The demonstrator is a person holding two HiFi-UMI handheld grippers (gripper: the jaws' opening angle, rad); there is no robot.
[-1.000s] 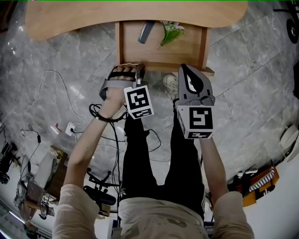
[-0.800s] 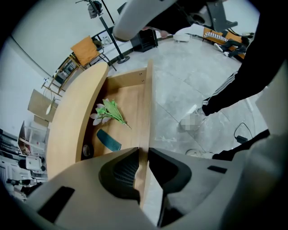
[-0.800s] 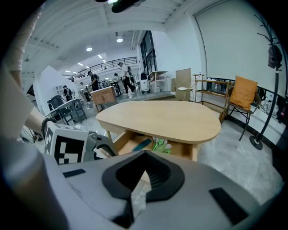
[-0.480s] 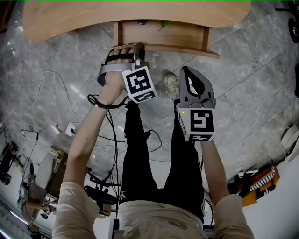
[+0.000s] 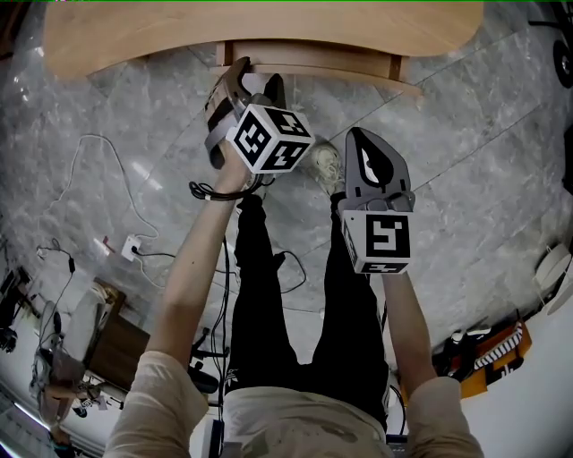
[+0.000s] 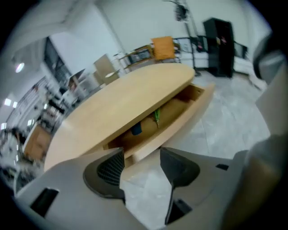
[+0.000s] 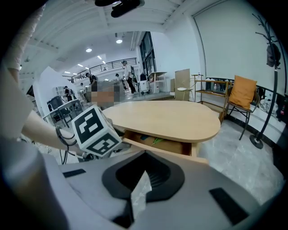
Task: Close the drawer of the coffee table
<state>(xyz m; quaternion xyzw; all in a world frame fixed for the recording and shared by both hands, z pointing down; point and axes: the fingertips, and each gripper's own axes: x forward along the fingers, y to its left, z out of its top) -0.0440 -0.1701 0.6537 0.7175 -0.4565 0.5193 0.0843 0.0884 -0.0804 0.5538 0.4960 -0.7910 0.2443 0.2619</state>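
Observation:
The light-wood coffee table (image 5: 269, 27) runs along the top of the head view. Its drawer (image 5: 313, 72) sticks out only a little from under the top. In the left gripper view the drawer (image 6: 180, 112) shows a narrow gap, with a blue thing and a green thing inside. My left gripper (image 5: 253, 82) is rolled onto its side just before the drawer front's left end. The jaws of my left gripper (image 6: 141, 164) are opening, with only floor between them. My right gripper (image 5: 363, 152) hangs shut over the floor, short of the drawer (image 7: 180, 153).
A shoe (image 5: 327, 161) and the person's legs are below the grippers. Cables and a power strip (image 5: 134, 243) lie on the marble floor at the left. An orange chair (image 7: 243, 94) and a coat stand (image 7: 270, 67) stand beyond the table.
The drawer went from well out to nearly in under the table top. My left gripper moved up the picture with it, rolled over, and its jaws parted. The right gripper stayed still.

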